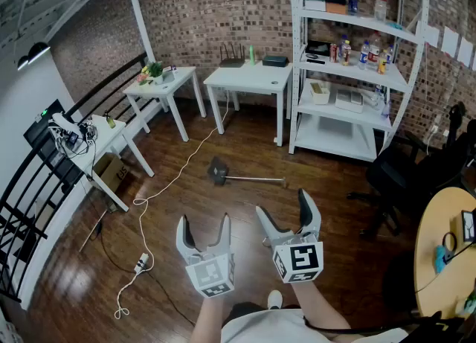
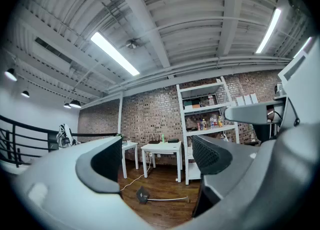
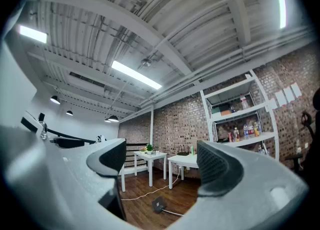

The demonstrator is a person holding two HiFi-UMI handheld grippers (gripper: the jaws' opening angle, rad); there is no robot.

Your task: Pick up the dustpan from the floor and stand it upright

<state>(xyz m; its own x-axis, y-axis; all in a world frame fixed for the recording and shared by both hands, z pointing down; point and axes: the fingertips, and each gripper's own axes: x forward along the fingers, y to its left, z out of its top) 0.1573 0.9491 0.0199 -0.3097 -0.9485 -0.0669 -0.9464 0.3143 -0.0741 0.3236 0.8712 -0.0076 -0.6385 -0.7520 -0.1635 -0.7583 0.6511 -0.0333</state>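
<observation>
Dark long-handled dustpan [image 1: 219,172], prob. plastic, lying flat on brown wood floor [image 1: 327,207], frame centre. Left gripper [image 1: 204,225] & right gripper [image 1: 284,207], bottom centre: jaws spread, empty.

head cam down; all share dustpan [image 1: 218,172]

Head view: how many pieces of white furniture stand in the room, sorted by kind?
white rectangular tables: 3
white metal shelving unit: 1
Total: 4
</observation>
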